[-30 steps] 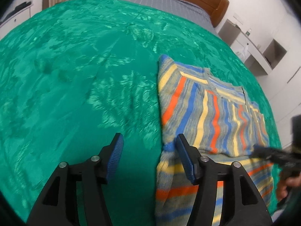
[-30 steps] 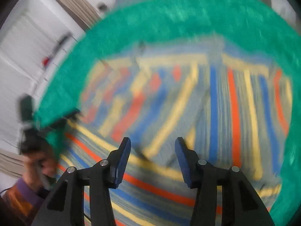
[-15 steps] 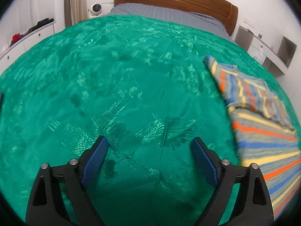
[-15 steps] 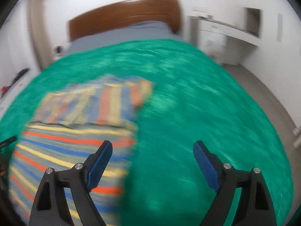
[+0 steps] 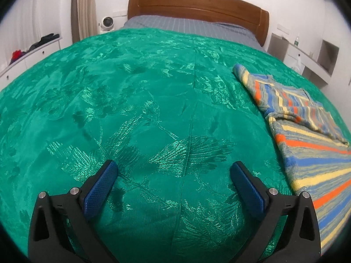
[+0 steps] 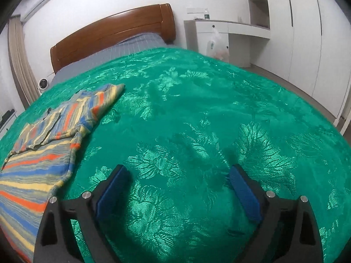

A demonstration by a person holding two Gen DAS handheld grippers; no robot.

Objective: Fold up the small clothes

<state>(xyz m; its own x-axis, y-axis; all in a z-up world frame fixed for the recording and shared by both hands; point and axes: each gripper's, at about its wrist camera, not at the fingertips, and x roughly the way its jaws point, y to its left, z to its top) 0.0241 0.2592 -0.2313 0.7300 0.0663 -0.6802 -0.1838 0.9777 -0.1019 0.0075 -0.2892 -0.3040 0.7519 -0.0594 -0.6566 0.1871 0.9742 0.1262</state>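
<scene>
Since the earlier frames: both grippers swung off the striped garment, now over bare green bedspread. A second ago left gripper straddled the garment's left edge and right gripper hovered directly above the stripes, in heavy blur; now sharp in both views.

Left wrist view, left to right:
- White dresser (image 5: 33, 52) at far left, dark and red clothing piled on top.
- Small white camera (image 5: 107, 23) beside the curtain.
- Wooden headboard (image 5: 197, 2) with grey sheet (image 5: 186, 27) below it.
- Green bedspread (image 5: 131, 109) across most of the frame.
- Left gripper (image 5: 173, 173) released, jaws opening, wider than a second ago; nothing between the blue fingers (image 5: 101, 188), only bedspread beneath.
- Striped garment (image 5: 307, 149) at right edge, flat on the bedspread, upper part folded over the lower, well apart from the fingers.
- White shelving (image 5: 307, 54) at far right; open cubbies, contents too small to tell.

Right wrist view, left to right:
- Striped garment (image 6: 43, 149) at left edge, lying on the bedspread, beside but not touching the left finger.
- Right gripper (image 6: 177, 173) released, jaws opening, wider than a second ago; blue fingers (image 6: 243, 195) empty, bedspread (image 6: 219, 109) below.
- Plastic bag (image 6: 217, 46) hanging at the white desk (image 6: 230, 30); orange contents, not identifiable.
- White wardrobe doors (image 6: 307, 32) at right.
</scene>
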